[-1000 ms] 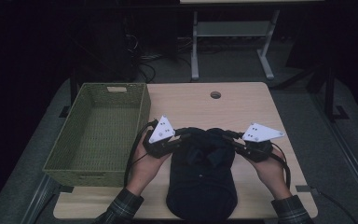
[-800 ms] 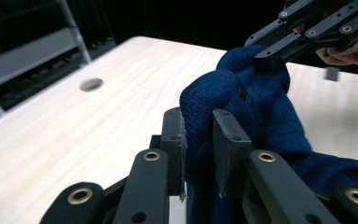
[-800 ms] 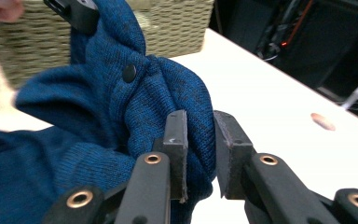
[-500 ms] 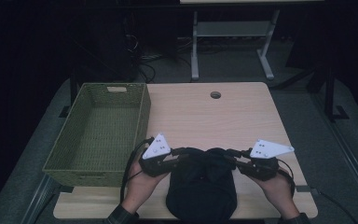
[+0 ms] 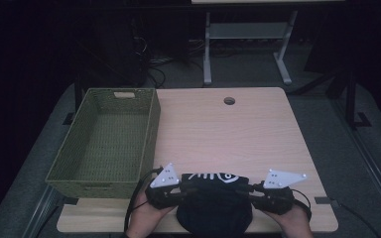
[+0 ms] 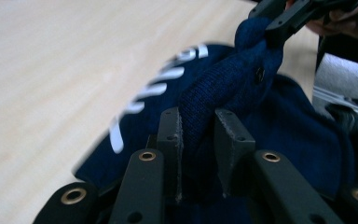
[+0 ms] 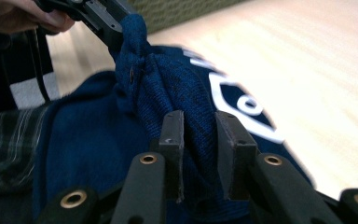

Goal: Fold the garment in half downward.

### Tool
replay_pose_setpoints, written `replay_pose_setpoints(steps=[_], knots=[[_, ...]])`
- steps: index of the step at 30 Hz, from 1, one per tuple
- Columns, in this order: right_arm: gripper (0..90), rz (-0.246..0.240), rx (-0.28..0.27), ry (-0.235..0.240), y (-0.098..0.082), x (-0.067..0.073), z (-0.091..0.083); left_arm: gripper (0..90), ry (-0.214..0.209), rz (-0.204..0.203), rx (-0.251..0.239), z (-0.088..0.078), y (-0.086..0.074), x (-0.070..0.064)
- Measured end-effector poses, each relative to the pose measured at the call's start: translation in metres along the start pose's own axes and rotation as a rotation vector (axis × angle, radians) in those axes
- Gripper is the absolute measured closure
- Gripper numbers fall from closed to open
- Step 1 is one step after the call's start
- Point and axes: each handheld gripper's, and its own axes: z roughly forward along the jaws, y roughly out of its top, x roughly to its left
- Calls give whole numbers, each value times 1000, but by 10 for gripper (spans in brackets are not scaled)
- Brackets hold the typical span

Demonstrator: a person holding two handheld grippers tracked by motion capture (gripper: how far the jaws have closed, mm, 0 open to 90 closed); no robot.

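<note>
A dark blue knitted garment with white lettering lies at the near edge of the wooden surface, partly hanging over that edge toward the person. The left claw grips the garment's left side and the right claw grips its right side, so the cloth is stretched between them in the high view.

In the left gripper view, the left claw has a thick fold of the garment pinched between its pads, the jaws standing a little apart around the bunched cloth; the jaws have just been easing open slightly, with the fold between them. Farther off in that view, the other claw's jaws bite another bunch of the same cloth.

In the right gripper view, the right claw likewise clamps a fold of the garment, its jaws also a little apart on the fabric and having just been opening slightly with the cloth between them.

A green woven basket stands on the left part of the surface, just beside the left hand. A small round hole sits near the surface's far edge.
</note>
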Motion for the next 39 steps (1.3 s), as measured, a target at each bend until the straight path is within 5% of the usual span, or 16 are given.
replay_pose_setpoints(steps=[9, 14, 29, 33, 39], knots=[[712, 54, 71, 51, -22, 7, 6, 704, -41, -29, 73, 9, -19, -8], [713, 23, 111, 32, -22, 7, 13, 714, -21, -6, 100, 16, -16, -5], [699, -14, 137, -70, 1, -37, 35, 706, 71, -24, 102, 41, 10, 34], [591, 14, 126, -39, 6, -42, 31, 602, 49, -55, 76, 32, 13, 33], [496, 26, 15, 32, 18, -34, 4, 484, 2, -49, 22, 9, 26, 23]])
